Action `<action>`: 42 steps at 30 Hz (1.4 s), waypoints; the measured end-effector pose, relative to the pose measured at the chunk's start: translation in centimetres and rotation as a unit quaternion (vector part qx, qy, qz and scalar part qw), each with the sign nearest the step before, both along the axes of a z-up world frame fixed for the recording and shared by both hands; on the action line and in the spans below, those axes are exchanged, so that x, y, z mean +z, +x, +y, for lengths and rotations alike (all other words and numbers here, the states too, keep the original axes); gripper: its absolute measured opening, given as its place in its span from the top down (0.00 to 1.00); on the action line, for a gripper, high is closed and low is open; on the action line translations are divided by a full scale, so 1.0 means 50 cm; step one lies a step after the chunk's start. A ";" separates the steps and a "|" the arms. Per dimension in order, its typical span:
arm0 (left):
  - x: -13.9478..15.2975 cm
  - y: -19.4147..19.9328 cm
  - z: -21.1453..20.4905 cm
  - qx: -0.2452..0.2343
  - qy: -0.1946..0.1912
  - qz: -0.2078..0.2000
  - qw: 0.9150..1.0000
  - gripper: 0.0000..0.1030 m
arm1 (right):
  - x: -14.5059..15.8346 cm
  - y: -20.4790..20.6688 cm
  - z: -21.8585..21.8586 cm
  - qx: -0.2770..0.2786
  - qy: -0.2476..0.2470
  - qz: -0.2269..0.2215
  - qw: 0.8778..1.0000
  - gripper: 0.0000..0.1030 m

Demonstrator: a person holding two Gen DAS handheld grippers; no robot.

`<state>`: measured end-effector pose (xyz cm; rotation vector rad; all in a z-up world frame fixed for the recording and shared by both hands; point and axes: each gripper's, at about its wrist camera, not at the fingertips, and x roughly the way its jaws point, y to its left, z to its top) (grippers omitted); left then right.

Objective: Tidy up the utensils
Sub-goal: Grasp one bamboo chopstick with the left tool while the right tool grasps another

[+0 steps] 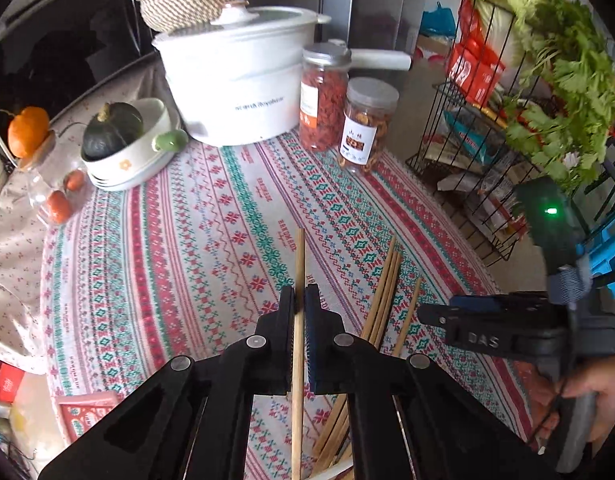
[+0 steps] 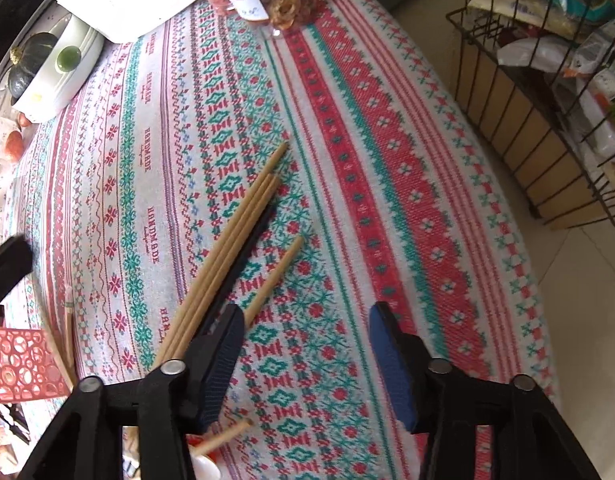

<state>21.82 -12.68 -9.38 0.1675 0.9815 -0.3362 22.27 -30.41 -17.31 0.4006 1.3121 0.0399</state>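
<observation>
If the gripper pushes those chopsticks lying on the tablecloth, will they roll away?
Probably a little. The loose chopsticks look round and thin, so a sideways nudge may roll them, though the woven tablecloth likely slows them. They look stiff and light: the chopstick between the left gripper fingers stays straight. The right gripper is open beside them.

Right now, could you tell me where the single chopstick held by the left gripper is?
In the left wrist view the chopstick stands clamped between the left gripper fingers, centre-bottom, just left of the loose chopsticks on the tablecloth.
</observation>
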 end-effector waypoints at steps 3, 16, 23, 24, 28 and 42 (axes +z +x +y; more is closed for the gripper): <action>0.038 -0.046 0.033 -0.001 -0.014 -0.019 1.000 0.95 | -0.014 0.011 0.025 0.003 0.004 0.010 1.000 0.66; 0.119 -0.221 0.142 0.024 -0.049 -0.104 0.993 0.96 | -0.029 0.011 0.040 -0.091 0.040 0.001 0.995 0.95; 0.157 -0.280 0.192 0.041 -0.073 -0.144 0.986 0.96 | 0.019 -0.016 0.032 -0.087 0.081 -0.036 0.992 1.00; 0.161 -0.286 0.199 0.042 -0.076 -0.146 0.985 0.96 | 0.030 -0.022 0.035 -0.082 0.078 -0.042 0.993 1.00; 0.176 -0.307 0.228 0.047 -0.090 -0.147 0.984 0.96 | 0.039 -0.036 0.041 -0.063 0.063 -0.038 0.995 0.96; 0.174 -0.292 0.261 0.055 -0.096 -0.130 0.985 0.96 | -0.014 -0.010 0.102 -0.060 -0.059 0.027 0.996 0.79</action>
